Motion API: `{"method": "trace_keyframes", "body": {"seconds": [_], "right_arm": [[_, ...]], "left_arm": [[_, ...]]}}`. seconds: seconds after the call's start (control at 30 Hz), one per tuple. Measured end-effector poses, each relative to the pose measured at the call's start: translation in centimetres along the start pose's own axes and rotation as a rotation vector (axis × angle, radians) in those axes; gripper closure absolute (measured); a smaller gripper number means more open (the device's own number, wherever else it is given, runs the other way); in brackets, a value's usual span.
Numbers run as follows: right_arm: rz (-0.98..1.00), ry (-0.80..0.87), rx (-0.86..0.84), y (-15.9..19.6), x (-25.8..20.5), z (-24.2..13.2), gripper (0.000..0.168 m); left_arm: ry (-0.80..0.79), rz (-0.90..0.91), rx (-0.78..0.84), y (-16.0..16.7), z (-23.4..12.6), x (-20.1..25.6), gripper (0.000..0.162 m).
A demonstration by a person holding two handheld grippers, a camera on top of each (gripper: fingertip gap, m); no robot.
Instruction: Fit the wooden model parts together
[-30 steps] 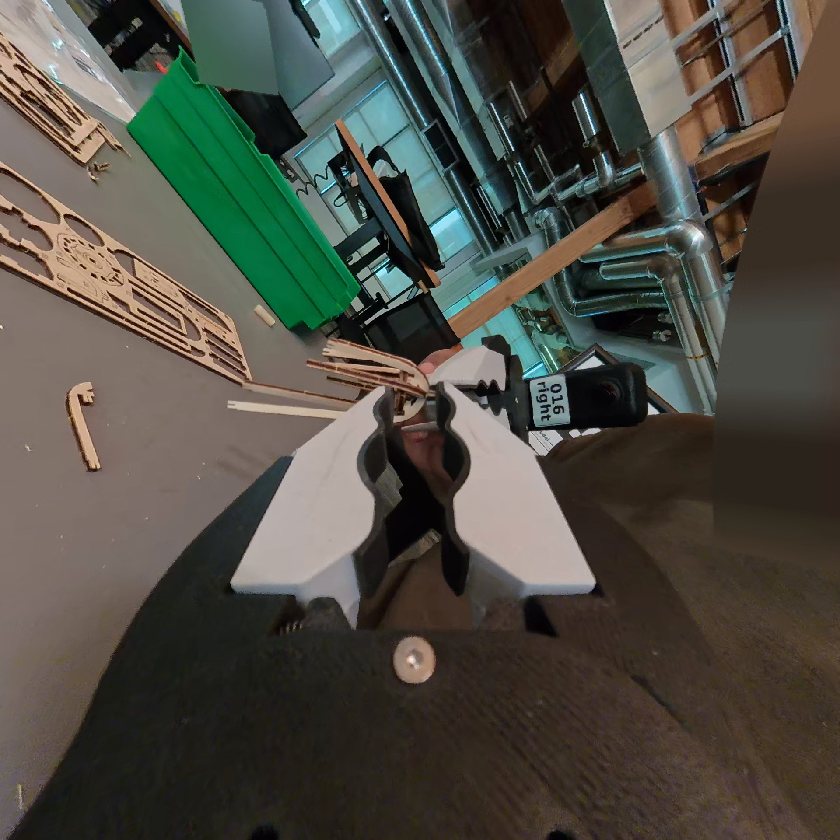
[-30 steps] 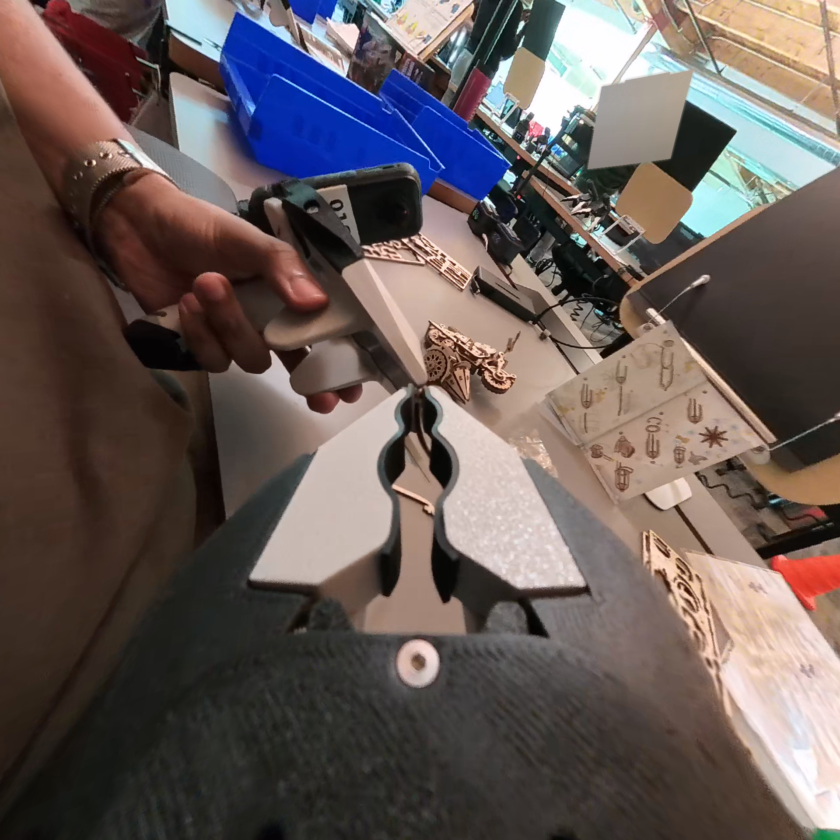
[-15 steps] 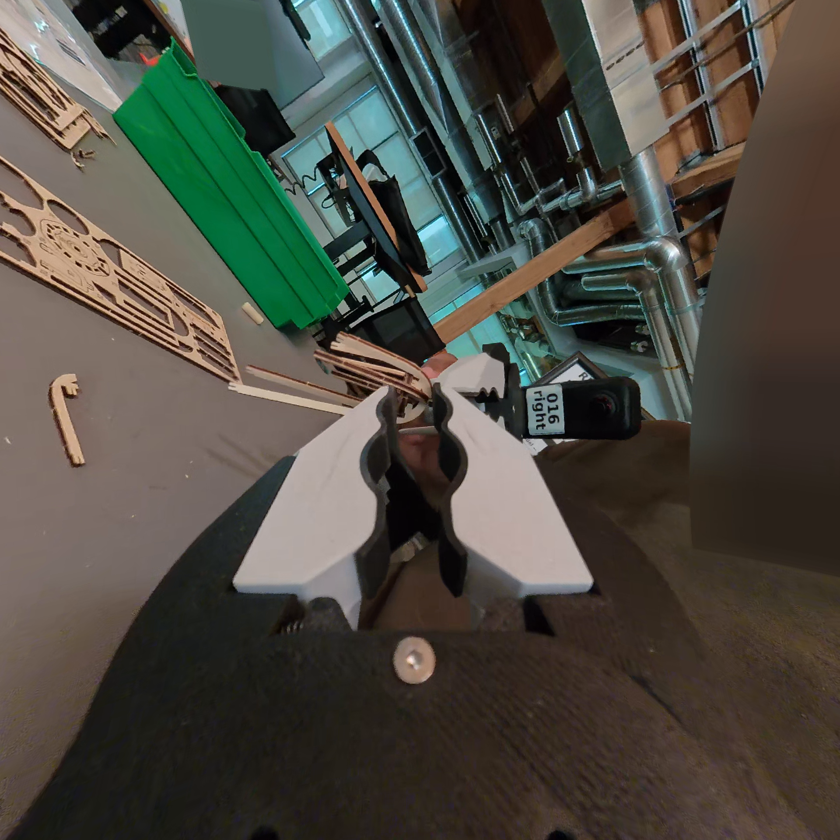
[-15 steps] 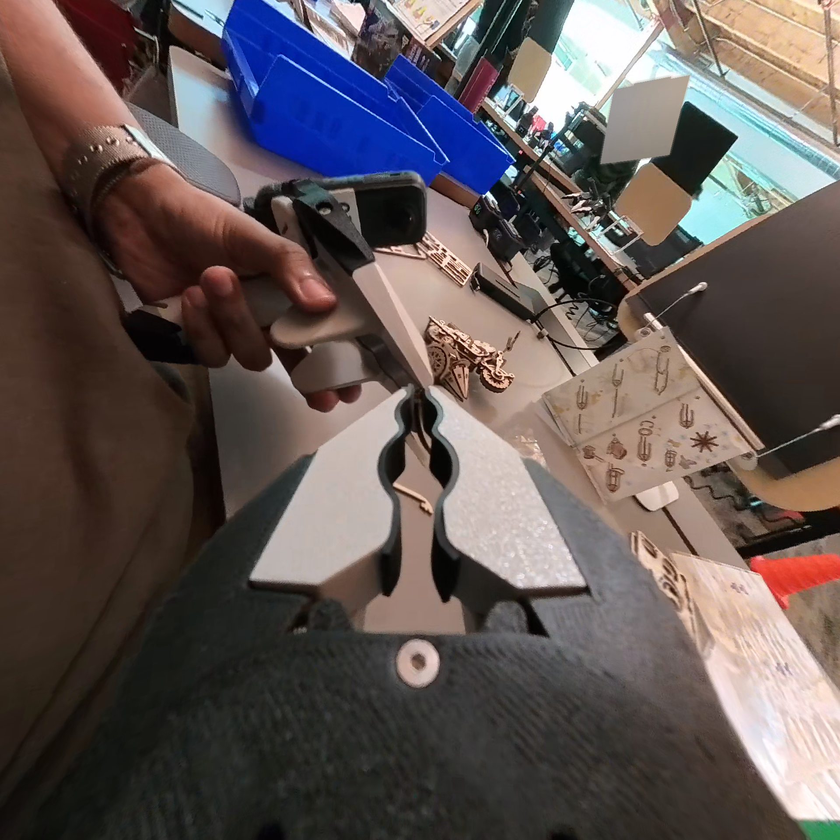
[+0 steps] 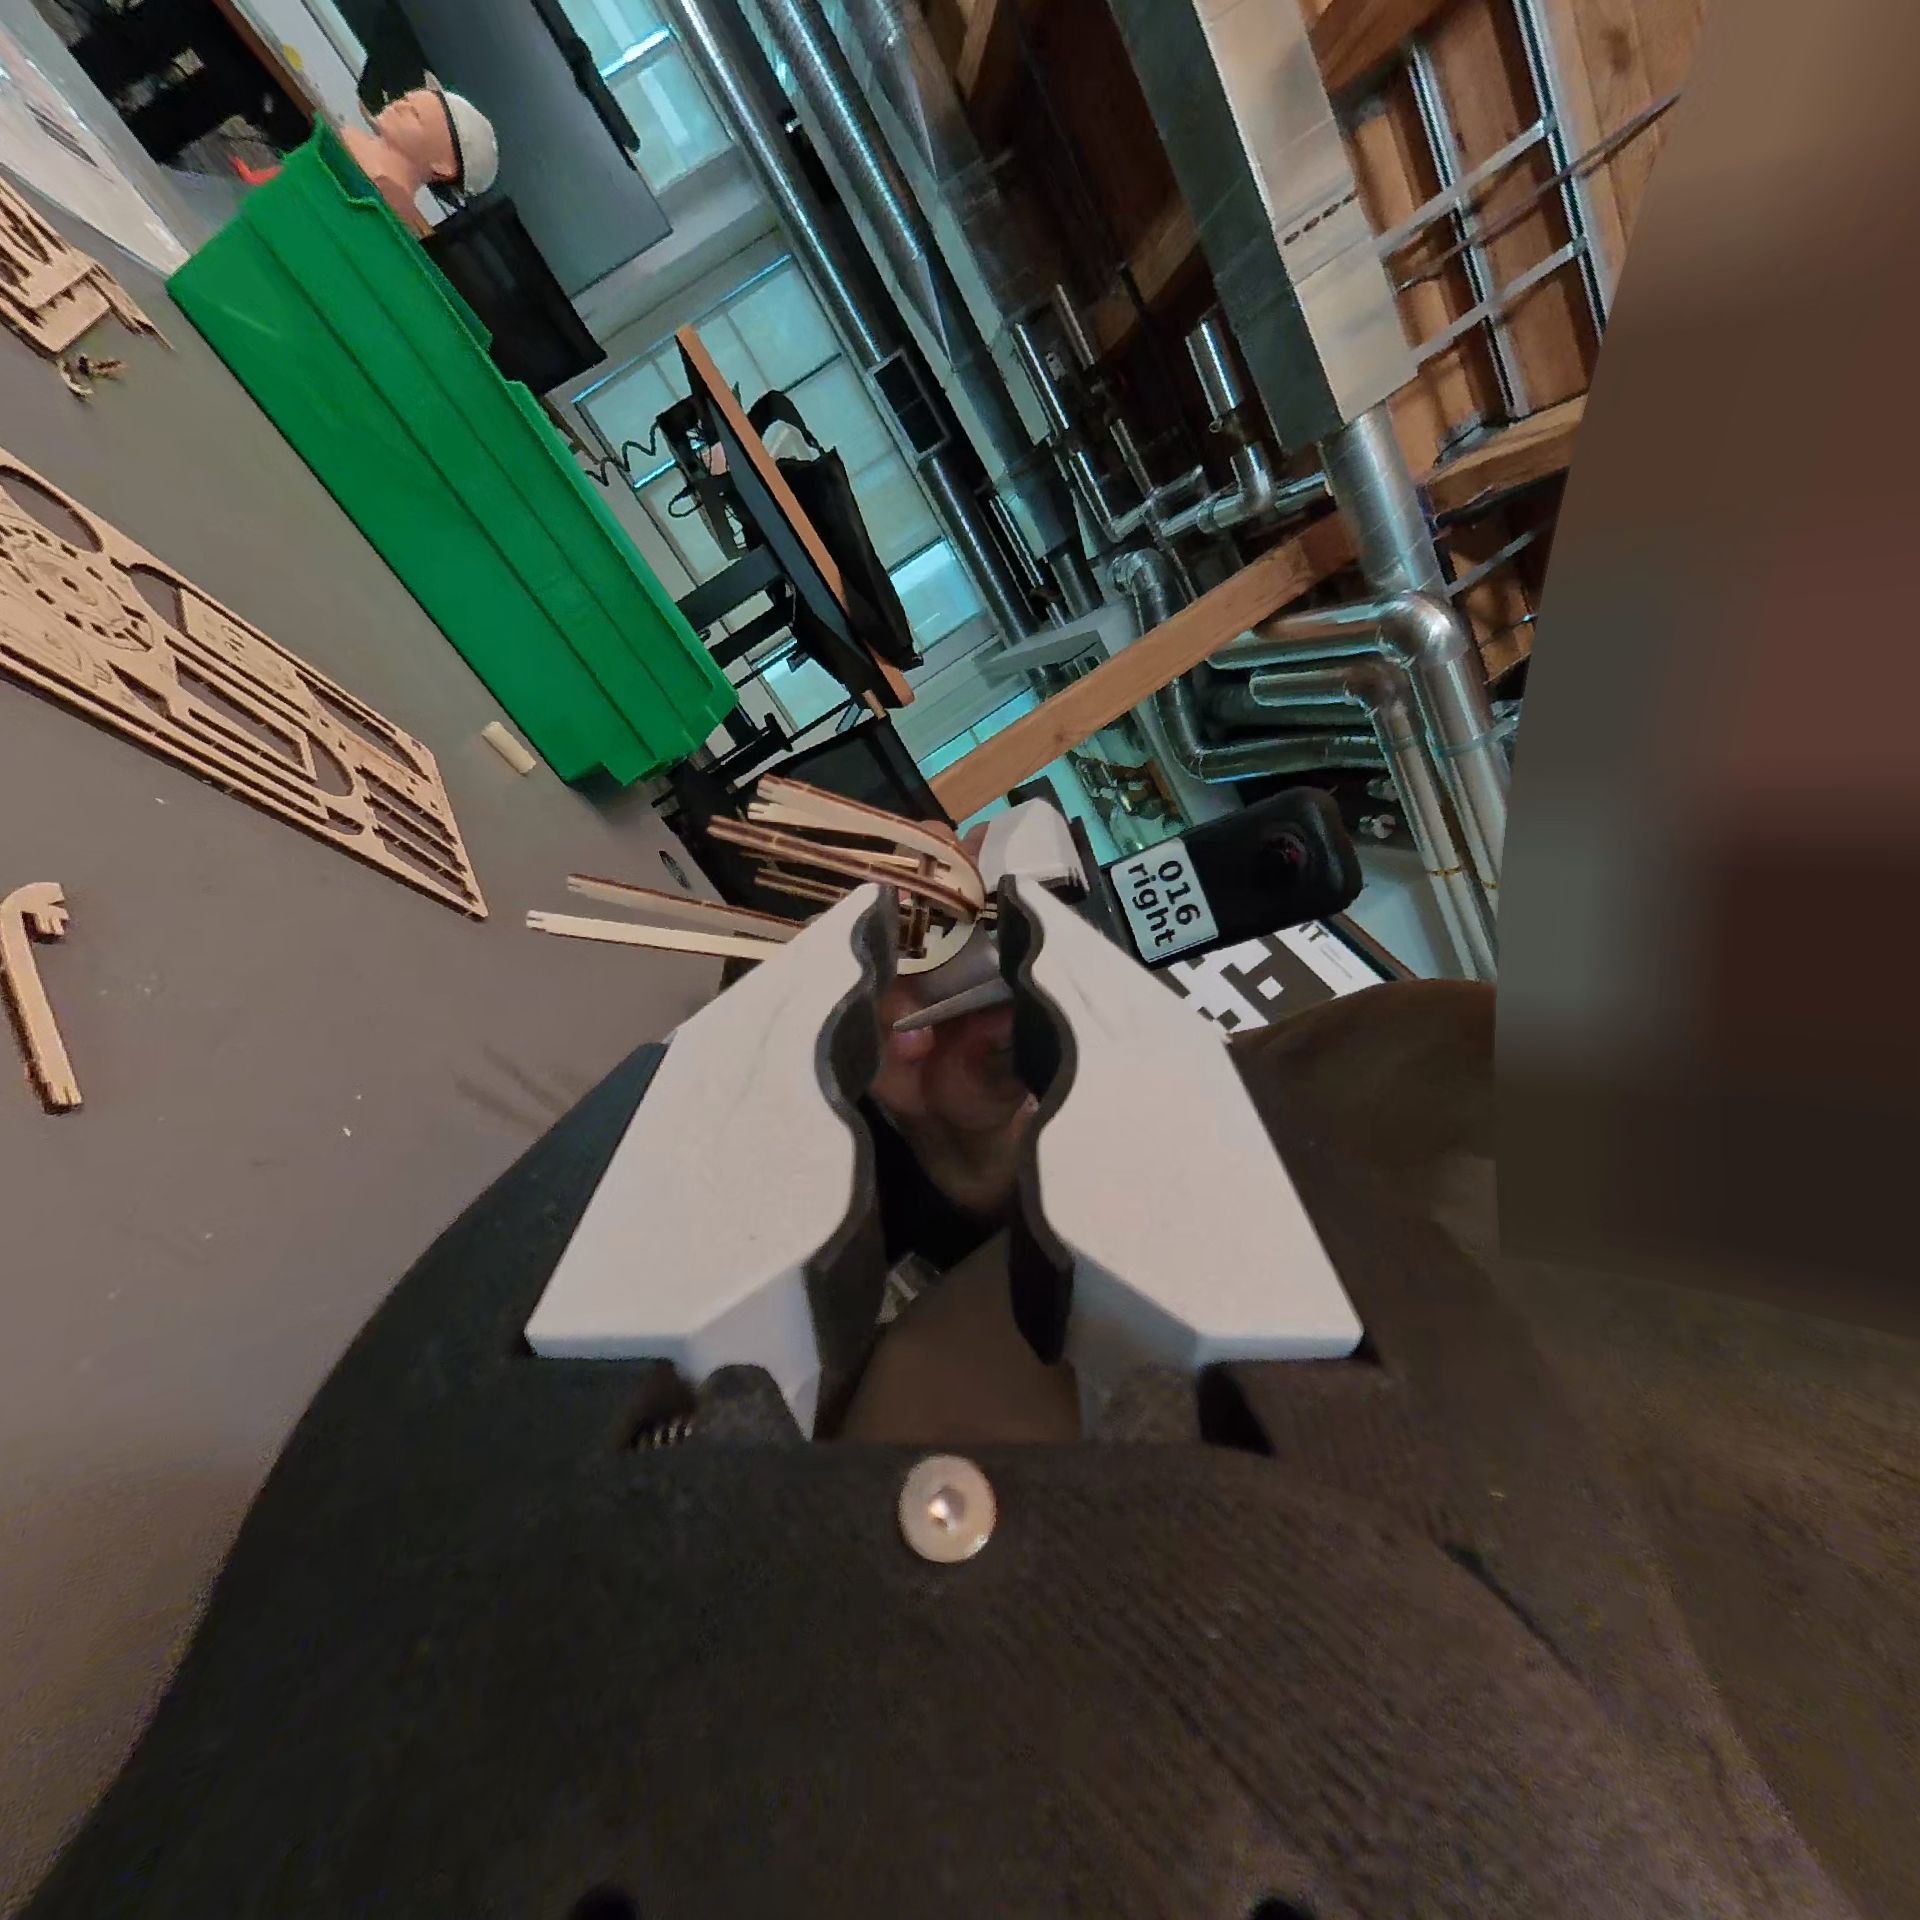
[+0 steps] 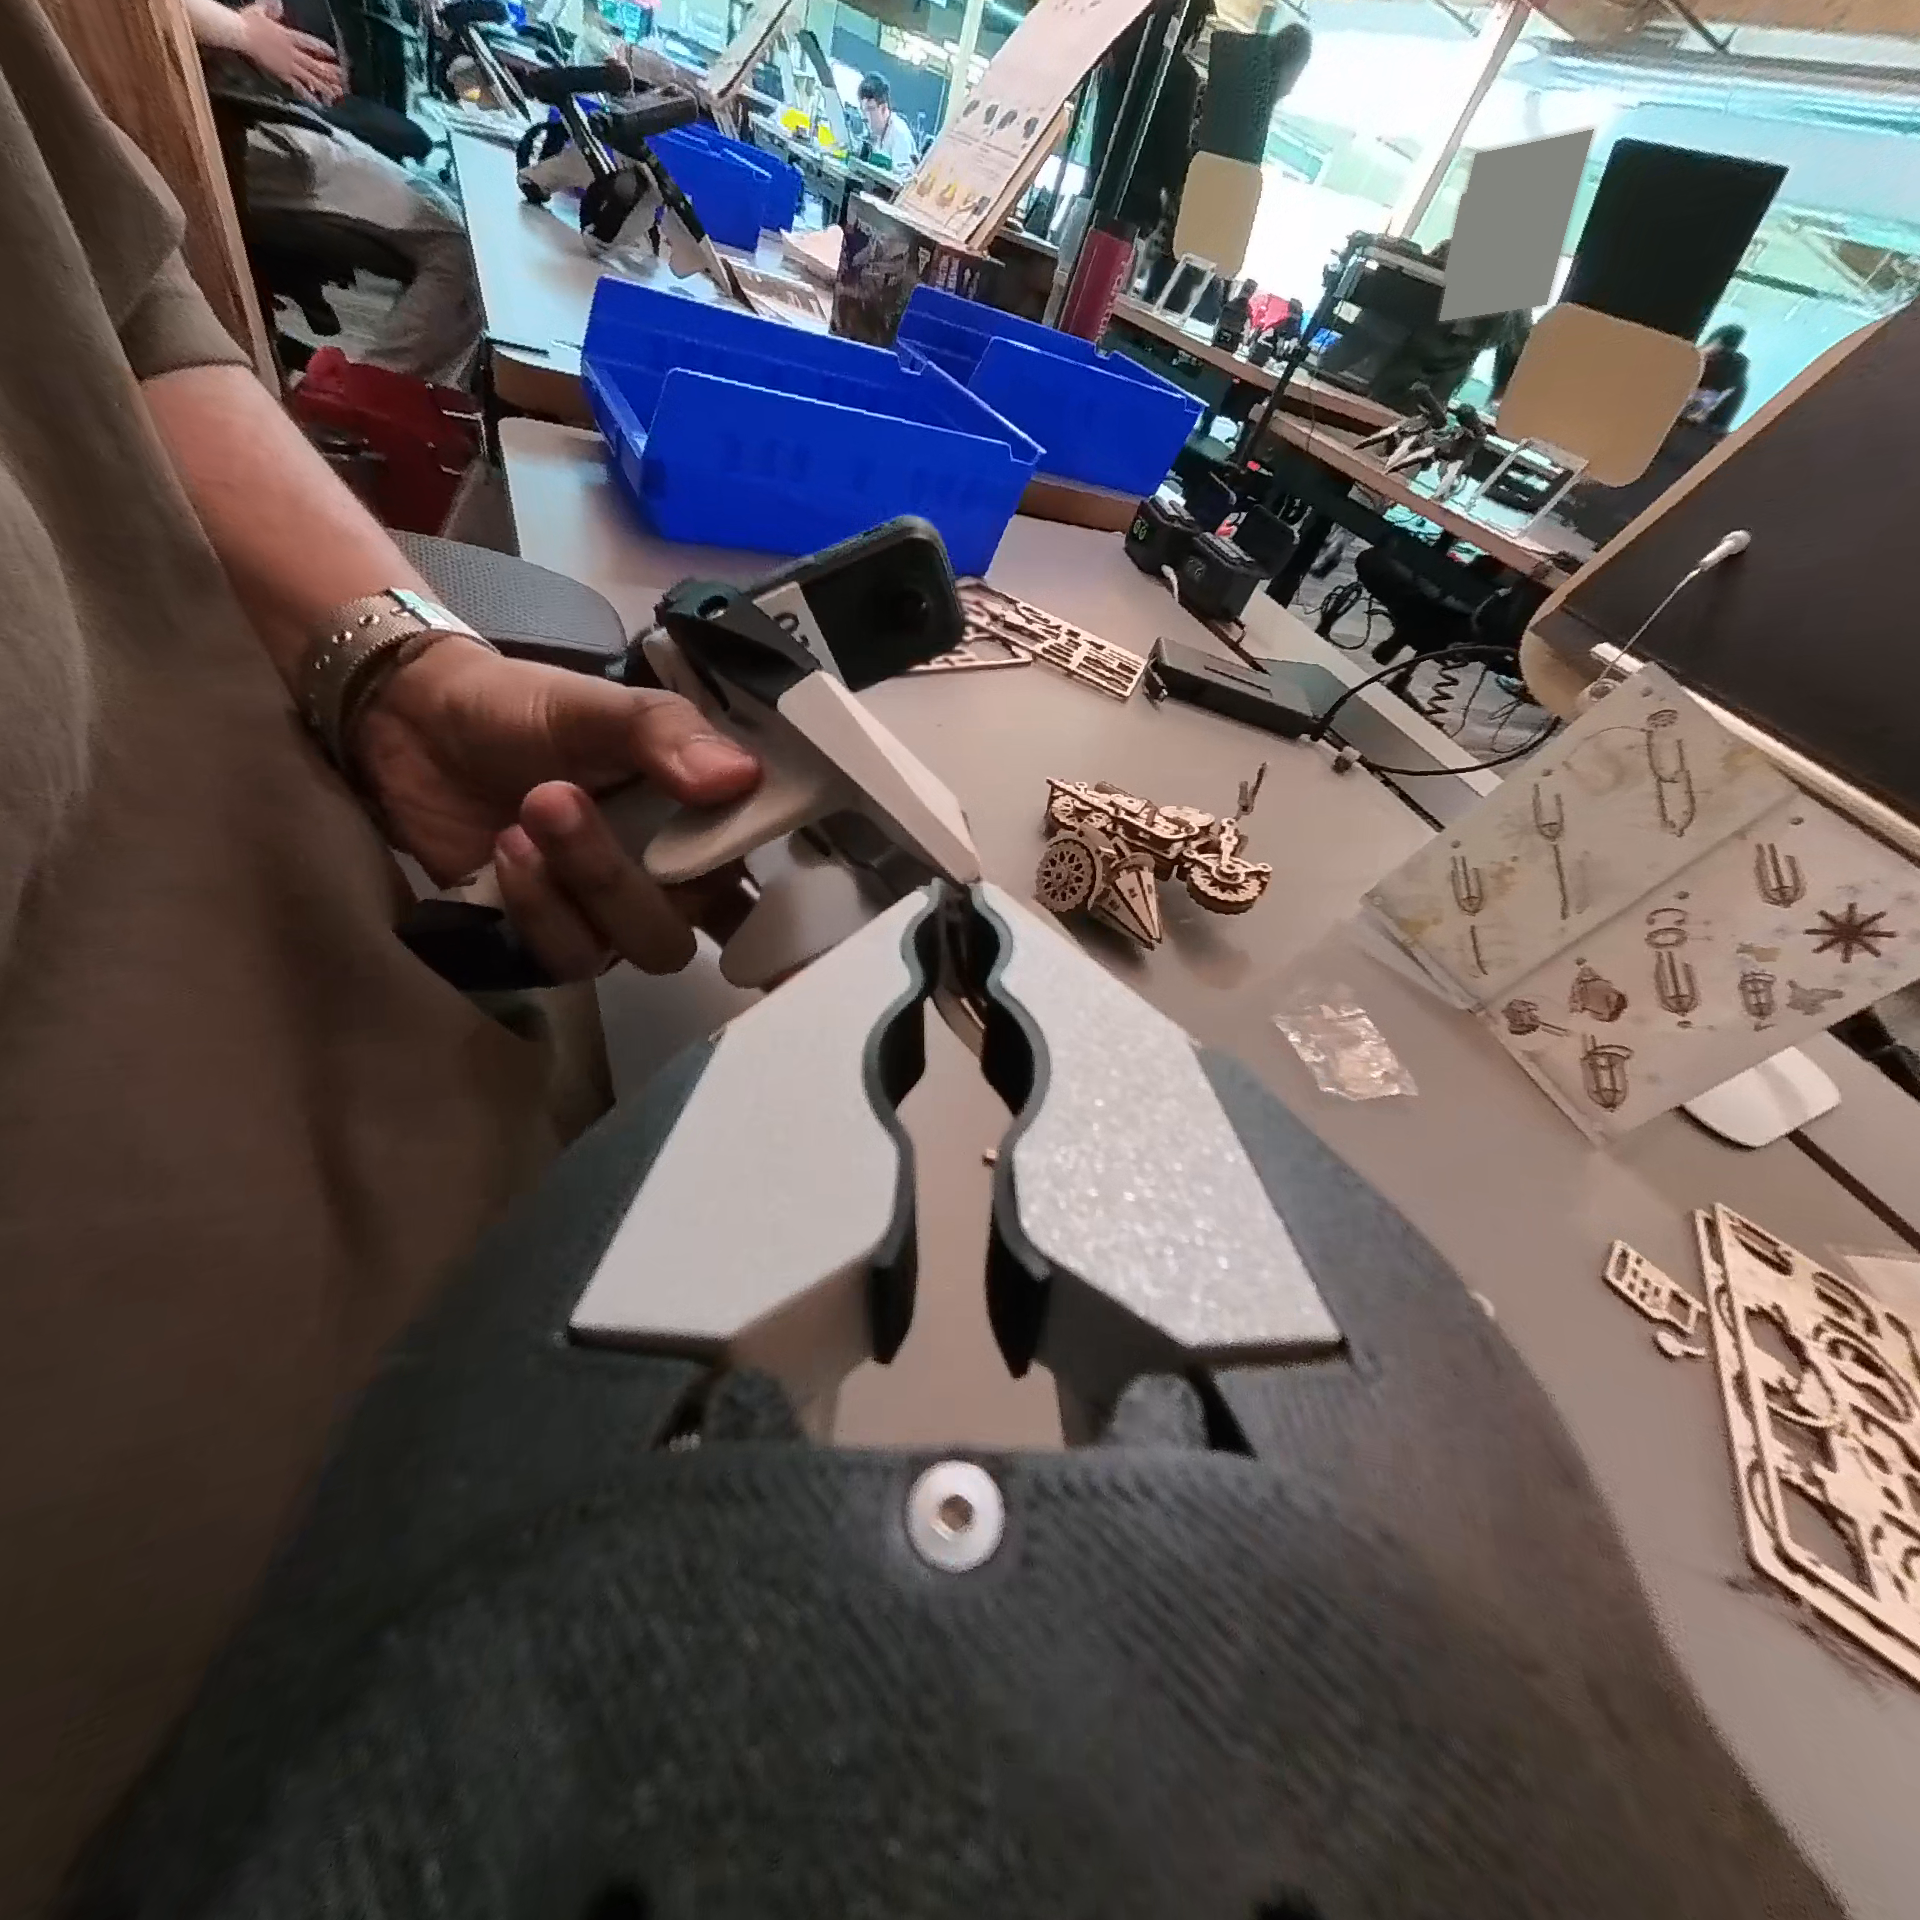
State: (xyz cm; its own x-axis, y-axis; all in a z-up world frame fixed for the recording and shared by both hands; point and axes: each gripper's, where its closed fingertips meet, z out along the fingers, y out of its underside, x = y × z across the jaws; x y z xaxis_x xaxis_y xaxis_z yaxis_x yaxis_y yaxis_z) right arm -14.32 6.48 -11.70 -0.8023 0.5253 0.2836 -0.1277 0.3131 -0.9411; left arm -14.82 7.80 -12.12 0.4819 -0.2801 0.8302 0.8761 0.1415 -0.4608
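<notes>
My left gripper (image 5: 943,914) is held above the dark table and is shut on a wooden rib assembly (image 5: 862,847), whose curved slats fan out to the left of the fingertips. My right gripper (image 6: 961,906) is shut on a thin flat wooden part (image 6: 964,1003), seen edge-on between its fingers. The two grippers meet tip to tip. The right gripper (image 5: 1034,847) shows just beyond the assembly in the left wrist view. The left gripper (image 6: 951,852), held by a hand, shows in the right wrist view. Where the parts join is hidden by the fingertips.
Cut-out wooden sheets (image 5: 218,686), an L-shaped piece (image 5: 36,987), loose sticks (image 5: 644,920) and a green bin (image 5: 468,499) lie left. Blue bins (image 6: 810,447), a built wooden motorcycle model (image 6: 1143,857), a drawing sheet (image 6: 1662,914), a plastic bag (image 6: 1340,1049) and another wooden sheet (image 6: 1818,1423) lie right. The tips of both grippers are at nearly the same place.
Both grippers stay tip to tip. The right gripper has tilted and swung, so its view shows more of the table. The left gripper has shifted slightly, still holding the assembly.
</notes>
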Motion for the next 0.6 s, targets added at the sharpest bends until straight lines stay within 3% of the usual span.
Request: {"method": "trace_keyframes", "body": {"seconds": [0.6], "right_arm": [[-0.052,0.034,-0.052,0.66,-0.32,0.41,0.168]], "left_arm": [[-0.080,0.066,0.086,0.19,-0.64,-0.87,0.151]]}}
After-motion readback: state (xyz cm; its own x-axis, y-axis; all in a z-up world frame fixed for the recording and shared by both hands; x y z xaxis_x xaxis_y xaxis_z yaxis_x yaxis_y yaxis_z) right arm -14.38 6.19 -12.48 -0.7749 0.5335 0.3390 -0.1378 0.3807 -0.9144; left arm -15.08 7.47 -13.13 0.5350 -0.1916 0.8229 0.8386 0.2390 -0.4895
